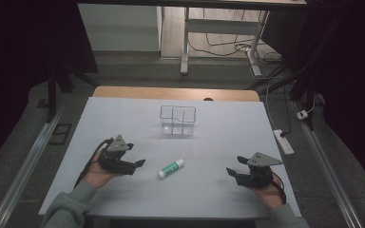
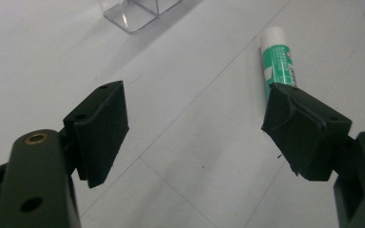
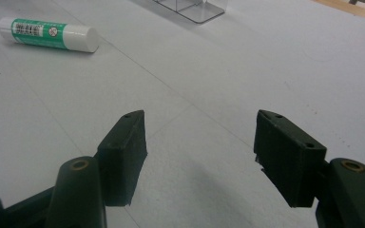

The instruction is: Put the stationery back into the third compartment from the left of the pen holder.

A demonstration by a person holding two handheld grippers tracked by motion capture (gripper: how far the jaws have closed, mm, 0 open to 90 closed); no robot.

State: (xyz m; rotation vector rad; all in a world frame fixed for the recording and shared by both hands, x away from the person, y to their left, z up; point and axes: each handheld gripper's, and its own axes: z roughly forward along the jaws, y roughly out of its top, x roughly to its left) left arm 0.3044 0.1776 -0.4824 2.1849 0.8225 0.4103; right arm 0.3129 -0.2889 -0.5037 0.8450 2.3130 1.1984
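The glue stick (image 1: pixel 171 168) lies flat on the white table (image 1: pixel 123 199), on the person's side of the clear divided organiser (image 1: pixel 177 120) and well apart from it. The left gripper (image 1: pixel 141 163) sits just beside the stick, its jaws spread wide and empty; the right gripper (image 1: pixel 229 170), on the stick's other side and farther off, also has its jaws apart with nothing between them. The likely step is picking up the stick with the left gripper. To do it well, turn the jaws square across the tube's body, lower until they straddle its middle, then close firmly so the round tube cannot roll out.
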